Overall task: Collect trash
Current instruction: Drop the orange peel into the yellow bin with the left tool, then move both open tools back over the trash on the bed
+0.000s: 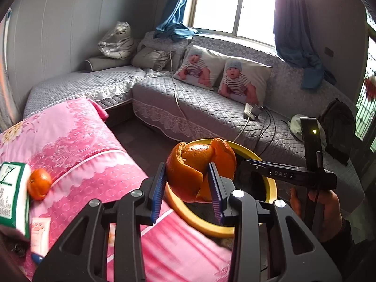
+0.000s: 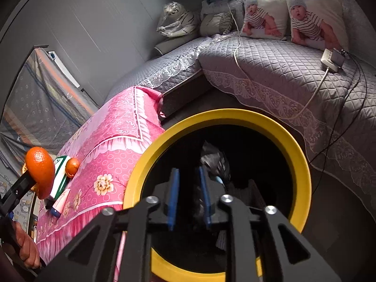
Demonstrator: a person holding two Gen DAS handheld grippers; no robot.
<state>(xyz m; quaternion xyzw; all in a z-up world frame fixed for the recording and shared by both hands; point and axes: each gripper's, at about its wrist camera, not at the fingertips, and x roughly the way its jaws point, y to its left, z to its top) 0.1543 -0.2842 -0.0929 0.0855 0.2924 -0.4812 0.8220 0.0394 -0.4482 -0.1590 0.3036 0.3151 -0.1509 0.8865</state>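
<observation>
grey quilted sofa [image 1: 206, 108] lines the window wall; pink floral cloth [image 1: 77, 145] covers the table, with a yellow-rimmed bin [image 2: 298, 155] at its edge. left gripper [image 1: 188, 183] pinches orange peel [image 1: 197, 164] above the bin; right gripper [image 2: 189, 197], jaws spread and holding nothing, points into it.

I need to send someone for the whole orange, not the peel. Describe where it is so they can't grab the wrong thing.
Start at the pink floral bedspread. Near its edge lies a green-and-white packet, and the whole orange rests on the cloth, touching that packet. Unlike the orange peel gripped in the left gripper by the yellow-rimmed bin, it is small, round and unbroken.
</observation>
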